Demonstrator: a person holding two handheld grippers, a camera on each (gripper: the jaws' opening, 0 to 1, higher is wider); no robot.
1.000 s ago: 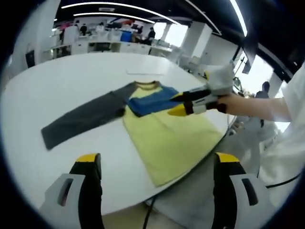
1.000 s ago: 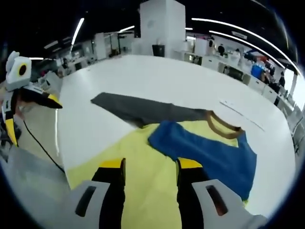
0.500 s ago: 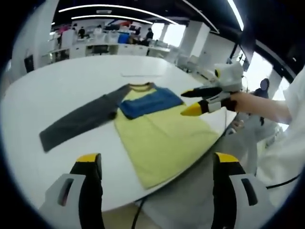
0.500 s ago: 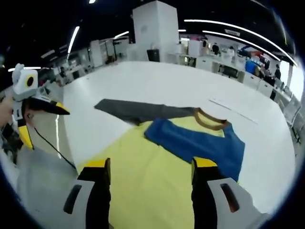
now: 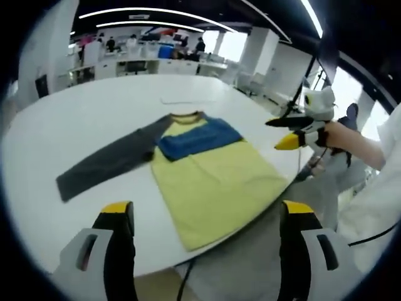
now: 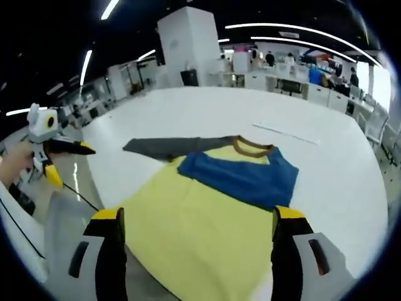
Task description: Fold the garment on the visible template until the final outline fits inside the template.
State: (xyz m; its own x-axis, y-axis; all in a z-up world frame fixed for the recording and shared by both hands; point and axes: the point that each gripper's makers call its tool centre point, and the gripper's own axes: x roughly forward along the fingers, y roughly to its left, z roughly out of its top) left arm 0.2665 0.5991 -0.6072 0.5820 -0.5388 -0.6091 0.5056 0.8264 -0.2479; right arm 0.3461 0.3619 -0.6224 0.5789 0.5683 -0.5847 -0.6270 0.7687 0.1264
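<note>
A shirt with a yellow body (image 5: 213, 182) lies flat on the white table (image 5: 94, 119). Its blue sleeve (image 5: 197, 137) is folded across the chest below the brown collar (image 5: 188, 115). The grey sleeve (image 5: 109, 164) stretches out to the left. My left gripper (image 5: 207, 208) hangs open over the near table edge, holding nothing. My right gripper (image 5: 283, 132) is open in the air off the shirt's right side, past the table edge. In the right gripper view the yellow body (image 6: 188, 226), blue sleeve (image 6: 241, 177) and grey sleeve (image 6: 163, 147) lie ahead of the open right gripper (image 6: 197, 214), and the left gripper (image 6: 70, 164) is at the left.
A thin pale line (image 5: 182, 99) marks the table beyond the collar, seen as the line (image 6: 285, 133) in the right gripper view. The table edge (image 5: 276, 207) runs close under the shirt's hem, with grey floor below. A white sleeve (image 5: 382, 188) is at the right. Desks and people fill the background.
My right gripper has opened wider and drawn back from over the blue sleeve to beyond the table edge. The sleeve stays folded on the chest. My left gripper has stayed open.
</note>
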